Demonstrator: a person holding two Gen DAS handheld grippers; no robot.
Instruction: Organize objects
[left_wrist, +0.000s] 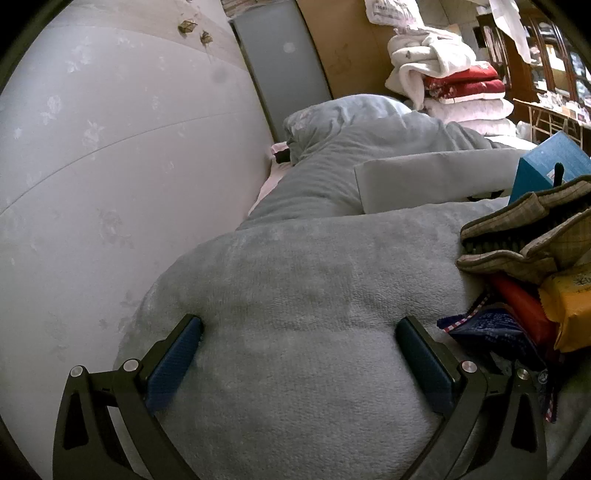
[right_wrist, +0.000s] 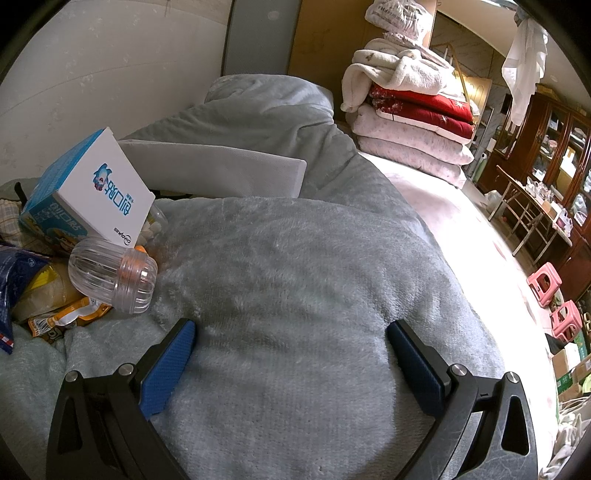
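My left gripper (left_wrist: 299, 330) is open and empty over a grey fleece blanket (left_wrist: 295, 295). At its right lie a plaid zipped pouch (left_wrist: 528, 236), a blue box (left_wrist: 550, 162), an orange packet (left_wrist: 521, 306), a yellow snack pack (left_wrist: 572, 306) and a dark blue wrapper (left_wrist: 495, 332). My right gripper (right_wrist: 290, 332) is open and empty over the same blanket (right_wrist: 295, 277). At its left lie a clear ribbed jar (right_wrist: 114, 273) on its side, a blue and white box (right_wrist: 96, 192), a yellow pack (right_wrist: 48, 291), an orange wrapper (right_wrist: 66, 317) and a dark blue wrapper (right_wrist: 14, 280).
A white wall (left_wrist: 92, 166) runs along the bed's left. A grey flat cushion (right_wrist: 221, 166) lies behind the objects. Folded quilts (right_wrist: 410, 107) are stacked at the far end. Wooden cabinets (right_wrist: 546, 147), a folding table and pink stools (right_wrist: 546, 284) stand at right.
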